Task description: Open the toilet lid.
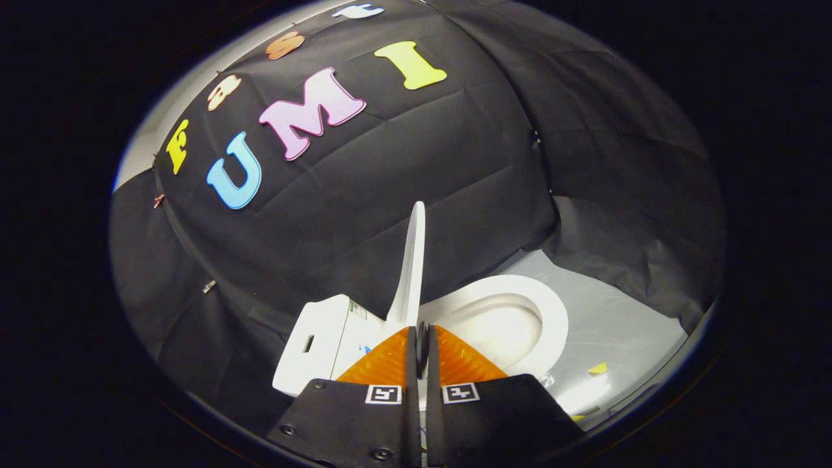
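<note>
Beside the toilet [338, 338], pale grey floor [617, 331] spreads to the black cloth wall [403, 195]; its lid [411, 266] stands raised, and the gripper [421, 338] fingers are pressed together, holding nothing.

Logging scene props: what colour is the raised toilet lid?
White. The toilet lid stands upright just beyond the closed fingers of the hand-held gripper, seen edge-on in the gripper view.

Black gripper [421, 338] body, square markers, screws

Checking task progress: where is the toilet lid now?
In the gripper view, the toilet lid stands raised just beyond the shut jaws, between the tank and the seat.
</note>
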The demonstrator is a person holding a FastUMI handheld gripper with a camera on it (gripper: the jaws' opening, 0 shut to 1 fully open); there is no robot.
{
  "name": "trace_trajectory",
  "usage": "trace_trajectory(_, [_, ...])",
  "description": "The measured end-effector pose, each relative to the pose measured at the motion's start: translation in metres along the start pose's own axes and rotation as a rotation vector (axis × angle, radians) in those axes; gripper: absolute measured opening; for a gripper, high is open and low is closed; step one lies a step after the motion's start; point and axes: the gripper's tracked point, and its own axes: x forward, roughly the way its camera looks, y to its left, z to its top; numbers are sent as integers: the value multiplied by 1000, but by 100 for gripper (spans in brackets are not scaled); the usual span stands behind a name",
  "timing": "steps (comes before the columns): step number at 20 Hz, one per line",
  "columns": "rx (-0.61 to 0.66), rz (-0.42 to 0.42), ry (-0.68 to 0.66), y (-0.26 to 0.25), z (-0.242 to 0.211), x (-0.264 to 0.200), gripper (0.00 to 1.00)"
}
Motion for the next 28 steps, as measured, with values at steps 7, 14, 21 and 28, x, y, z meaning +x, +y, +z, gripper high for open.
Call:
trace_trajectory(7, [-129, 4, -32, 66, -3, -3, 10])
trace_trajectory(14, [-332, 26, -70, 155, -25, -7, 10])
trace_trajectory(21, [-468, 46, -75, 224, -57, -1, 10])
trace_trajectory(28, [-564, 66, -78, 282, -96, 8, 10])
